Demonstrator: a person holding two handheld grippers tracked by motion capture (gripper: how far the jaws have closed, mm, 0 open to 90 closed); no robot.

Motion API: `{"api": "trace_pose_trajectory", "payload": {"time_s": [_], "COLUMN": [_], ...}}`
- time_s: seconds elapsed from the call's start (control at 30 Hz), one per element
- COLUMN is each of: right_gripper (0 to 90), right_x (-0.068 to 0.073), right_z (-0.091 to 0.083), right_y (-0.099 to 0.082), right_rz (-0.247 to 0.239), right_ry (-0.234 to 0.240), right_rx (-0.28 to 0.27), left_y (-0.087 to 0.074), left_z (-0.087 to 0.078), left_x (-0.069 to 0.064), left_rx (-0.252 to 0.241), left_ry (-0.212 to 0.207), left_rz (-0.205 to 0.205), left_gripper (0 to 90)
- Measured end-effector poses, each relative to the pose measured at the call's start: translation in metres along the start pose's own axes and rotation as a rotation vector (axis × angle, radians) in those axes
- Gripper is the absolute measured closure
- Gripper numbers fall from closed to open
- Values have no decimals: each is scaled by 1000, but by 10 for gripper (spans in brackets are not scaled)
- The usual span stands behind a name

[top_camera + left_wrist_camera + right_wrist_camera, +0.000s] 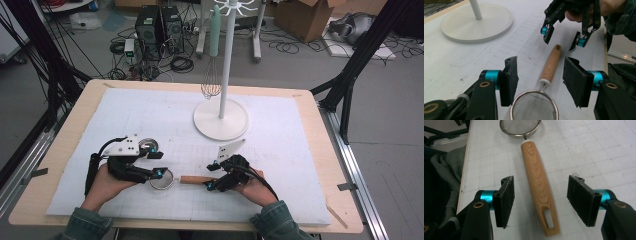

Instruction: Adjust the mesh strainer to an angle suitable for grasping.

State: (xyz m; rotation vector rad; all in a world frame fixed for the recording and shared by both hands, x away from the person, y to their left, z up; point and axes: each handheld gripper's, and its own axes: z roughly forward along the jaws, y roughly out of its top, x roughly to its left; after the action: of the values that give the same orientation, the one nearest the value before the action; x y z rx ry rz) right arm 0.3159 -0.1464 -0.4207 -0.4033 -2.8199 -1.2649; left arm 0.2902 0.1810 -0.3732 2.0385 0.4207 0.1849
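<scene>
A small metal mesh strainer [161, 180] with a light wooden handle [195, 179] lies flat on the white gridded mat near the front edge. My left gripper [157, 163] is open and straddles the spot where the mesh bowl [534, 107] meets the handle [550, 65]; its pads stand clear of both. My right gripper [212, 175] is open around the handle's far end; in its own view the handle [536, 182] runs between the two pads [506, 200] with gaps on both sides. The left gripper view also has the right gripper [560, 43], hovering over the handle's slotted end.
A white stand with a round base [220, 120] rises at the mat's middle back, with a whisk [212, 82] hanging from its top. A small round metal object [148, 146] lies just behind my left gripper. The wooden table edge [200, 227] runs close behind the hands.
</scene>
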Motion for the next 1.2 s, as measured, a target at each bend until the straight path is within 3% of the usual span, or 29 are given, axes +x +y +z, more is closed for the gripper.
{"api": "trace_pose_trajectory", "payload": {"time_s": [0.37, 0.67, 1.03, 1.2], "right_gripper": [368, 362, 354, 352], "right_x": [2, 2, 0, -1], "right_z": [-15, -22, -23, -25], "right_y": [-20, -30, -31, -33], "right_rz": [32, 43, 49, 52], "right_ry": [-25, -36, -38, -41], "right_rx": [-24, -31, -32, -33], "left_y": [2, 1, 1, -2], "left_z": [20, 42, 70, 78], "left_x": [-1, -1, 2, 3], "left_rx": [42, 130, 213, 248], "left_ry": [-58, -117, -161, -155], "left_rz": [46, 78, 80, 90], "left_gripper": [443, 458, 480, 479]}}
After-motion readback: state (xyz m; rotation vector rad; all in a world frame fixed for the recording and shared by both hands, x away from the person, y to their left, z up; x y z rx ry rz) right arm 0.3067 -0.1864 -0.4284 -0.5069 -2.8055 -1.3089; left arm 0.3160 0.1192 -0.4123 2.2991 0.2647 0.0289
